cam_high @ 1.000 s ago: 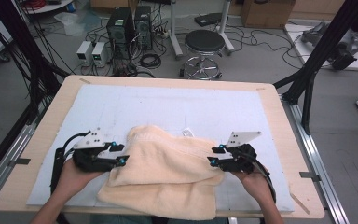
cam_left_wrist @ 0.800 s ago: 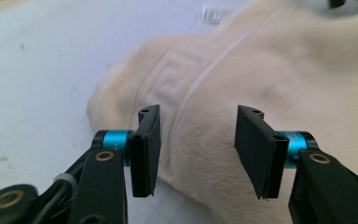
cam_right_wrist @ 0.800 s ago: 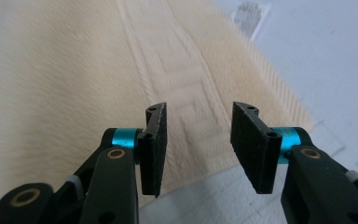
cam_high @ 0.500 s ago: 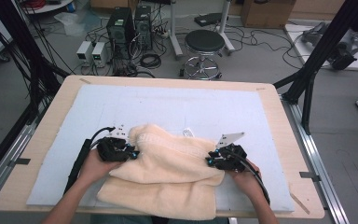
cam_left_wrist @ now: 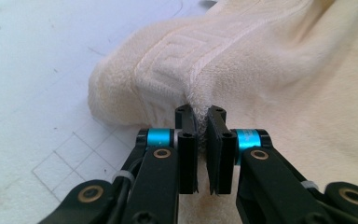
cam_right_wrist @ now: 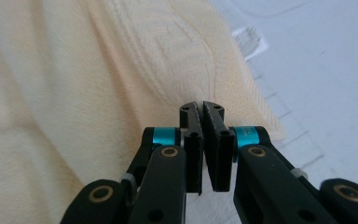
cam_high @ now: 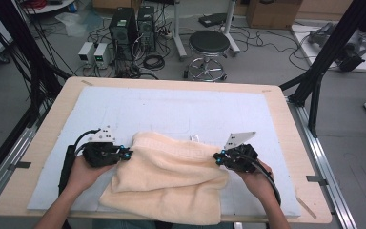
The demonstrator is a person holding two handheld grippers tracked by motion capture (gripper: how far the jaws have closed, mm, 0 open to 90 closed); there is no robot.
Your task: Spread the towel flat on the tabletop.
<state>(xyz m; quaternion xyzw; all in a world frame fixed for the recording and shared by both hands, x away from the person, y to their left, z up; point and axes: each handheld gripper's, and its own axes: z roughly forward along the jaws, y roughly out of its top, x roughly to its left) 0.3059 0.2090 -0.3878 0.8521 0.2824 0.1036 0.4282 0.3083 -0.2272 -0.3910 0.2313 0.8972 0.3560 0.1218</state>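
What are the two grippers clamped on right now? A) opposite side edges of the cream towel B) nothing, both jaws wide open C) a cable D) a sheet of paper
A: the left gripper pinches the cream towel at its patterned border, and the right gripper pinches the opposite edge; the high view shows one at each side of the towel.

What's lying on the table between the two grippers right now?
In the high view, the cream towel spans the whole stretch between the left gripper and the right gripper, each shut on an edge of it, over the white mat.
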